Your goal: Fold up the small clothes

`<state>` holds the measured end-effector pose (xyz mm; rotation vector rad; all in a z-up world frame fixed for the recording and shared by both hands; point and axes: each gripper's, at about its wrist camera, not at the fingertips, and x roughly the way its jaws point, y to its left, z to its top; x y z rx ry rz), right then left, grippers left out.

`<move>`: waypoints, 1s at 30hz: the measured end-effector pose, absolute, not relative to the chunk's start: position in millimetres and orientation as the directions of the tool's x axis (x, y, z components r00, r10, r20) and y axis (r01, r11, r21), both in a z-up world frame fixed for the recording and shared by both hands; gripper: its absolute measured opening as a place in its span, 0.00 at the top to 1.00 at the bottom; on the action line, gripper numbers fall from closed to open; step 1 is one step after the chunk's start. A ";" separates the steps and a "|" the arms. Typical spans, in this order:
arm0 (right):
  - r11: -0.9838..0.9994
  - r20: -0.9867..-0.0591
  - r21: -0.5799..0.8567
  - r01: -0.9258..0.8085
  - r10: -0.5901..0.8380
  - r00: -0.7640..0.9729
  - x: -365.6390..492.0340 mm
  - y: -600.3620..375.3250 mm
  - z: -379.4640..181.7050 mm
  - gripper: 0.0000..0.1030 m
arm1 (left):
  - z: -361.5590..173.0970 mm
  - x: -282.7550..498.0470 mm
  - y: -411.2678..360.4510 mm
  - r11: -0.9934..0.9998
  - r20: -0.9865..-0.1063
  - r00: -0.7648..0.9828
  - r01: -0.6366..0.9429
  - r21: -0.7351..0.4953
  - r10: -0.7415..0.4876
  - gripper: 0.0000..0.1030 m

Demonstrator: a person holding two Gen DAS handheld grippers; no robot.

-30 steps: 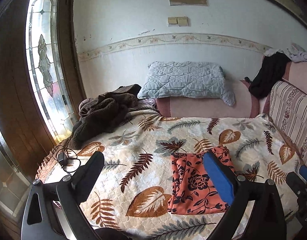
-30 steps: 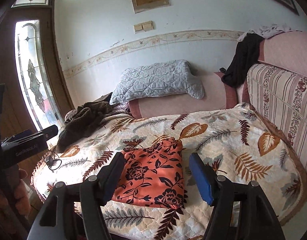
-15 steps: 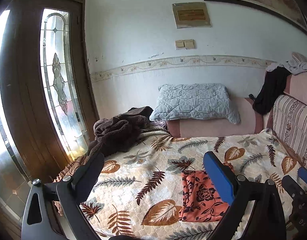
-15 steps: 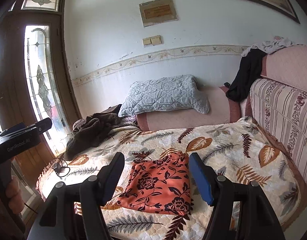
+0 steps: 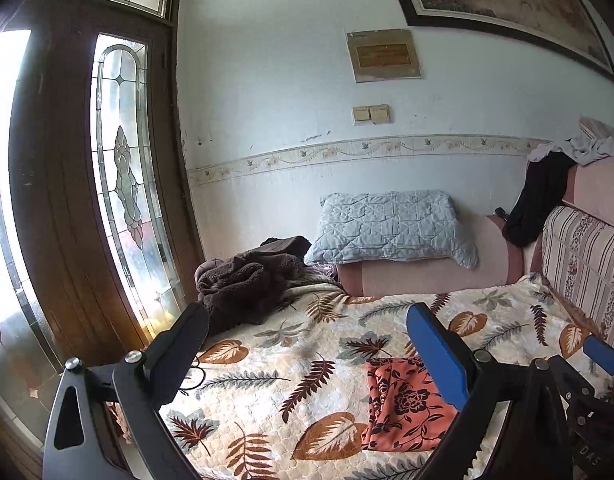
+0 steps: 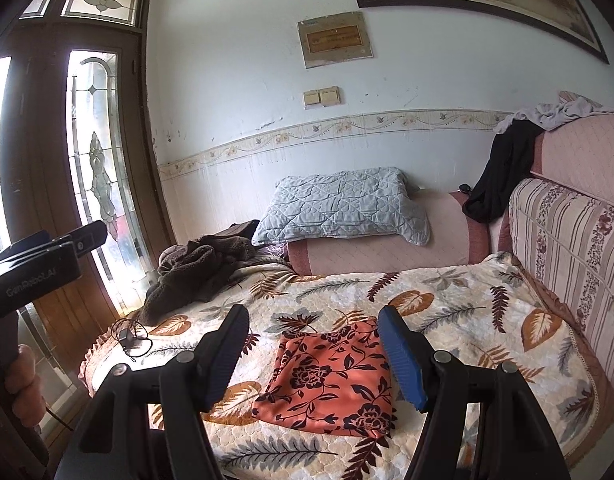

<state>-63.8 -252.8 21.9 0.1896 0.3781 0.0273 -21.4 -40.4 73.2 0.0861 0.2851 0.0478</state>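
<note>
An orange cloth with black flowers lies folded flat on the leaf-patterned blanket, near its front edge. My right gripper hovers above and in front of it, open, with nothing between its fingers. In the left wrist view the same orange cloth lies low at the right, partly hidden by the blue finger. My left gripper is open and empty, held well above the blanket. Its black body shows at the left edge of the right wrist view, in a person's hand.
A dark brown fleece heap lies at the blanket's far left, a grey quilted pillow behind it. A black cable and charger rest at the left edge. Black and pale garments hang over the striped sofa back. A glazed wooden door stands left.
Both grippers have risen and drawn back from the blanket, tilting upward, so the orange cloth sits lower and smaller in both views. The cloth has not moved; both grippers stayed open.
</note>
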 end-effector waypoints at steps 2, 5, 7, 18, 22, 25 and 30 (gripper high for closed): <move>0.984 -0.359 0.179 0.015 0.051 0.932 -66.0 -251.5 25.1 0.31 | 75.8 -24.9 -40.3 0.995 -0.270 0.961 -0.033 0.090 0.056 0.04; 0.985 -0.355 0.171 0.017 0.045 0.934 -68.7 -250.5 28.3 0.31 | 78.6 -27.8 -41.1 0.995 -0.263 0.964 -0.027 0.092 0.050 0.04; 0.985 -0.353 0.169 0.017 0.045 0.935 -70.4 -249.1 29.5 0.31 | 79.6 -29.2 -41.8 0.996 -0.262 0.964 -0.021 0.090 0.044 0.04; 0.985 -0.338 0.168 0.031 0.027 0.941 -73.6 -249.1 32.4 0.31 | 82.7 -36.9 -43.9 0.996 -0.253 0.967 -0.004 0.087 0.026 0.03; 0.985 -0.335 0.167 0.039 0.019 0.942 -73.5 -249.7 32.4 0.31 | 81.9 -38.0 -46.2 0.995 -0.252 0.967 0.000 0.098 0.025 0.03; 0.986 -0.334 0.160 0.046 0.010 0.943 -73.9 -248.9 31.8 0.31 | 81.6 -39.1 -48.5 0.994 -0.249 0.968 0.002 0.105 0.025 0.03; 0.985 -0.330 0.163 0.051 0.006 0.944 -73.9 -249.3 32.0 0.31 | 82.0 -40.0 -47.6 0.995 -0.250 0.968 0.018 0.101 0.008 0.03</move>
